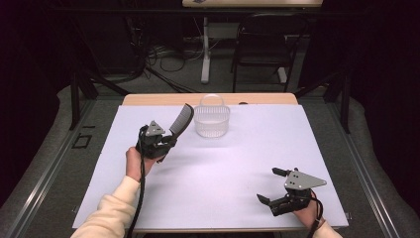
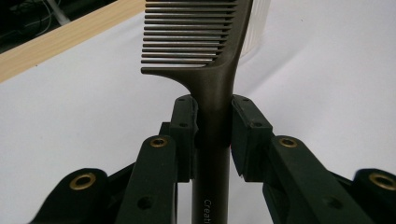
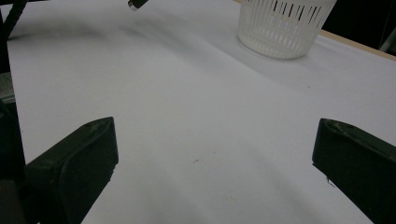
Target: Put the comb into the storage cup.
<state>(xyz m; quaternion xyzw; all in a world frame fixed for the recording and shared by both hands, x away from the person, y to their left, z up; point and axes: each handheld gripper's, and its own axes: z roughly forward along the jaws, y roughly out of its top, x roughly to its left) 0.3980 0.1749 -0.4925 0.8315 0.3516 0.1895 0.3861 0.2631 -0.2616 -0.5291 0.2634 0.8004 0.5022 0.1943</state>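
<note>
A dark comb (image 1: 182, 119) is held by its handle in my left gripper (image 1: 169, 141), lifted above the white sheet with its teeth end pointing up toward the basket. In the left gripper view the comb (image 2: 211, 84) runs straight up between the two pads, and the left gripper (image 2: 213, 133) is shut on its handle. A white slotted basket (image 1: 212, 120) with a thin handle stands at the far middle of the table, just right of the comb's tip, and the basket (image 3: 283, 25) looks empty. My right gripper (image 1: 271, 185) rests open near the front right, with nothing between its fingers (image 3: 74, 161).
A white sheet (image 1: 237, 163) covers the wooden table (image 1: 148, 99), whose edge shows along the far side. A dark chair (image 1: 262, 44) and a table leg (image 1: 205, 49) with cables stand beyond on the floor.
</note>
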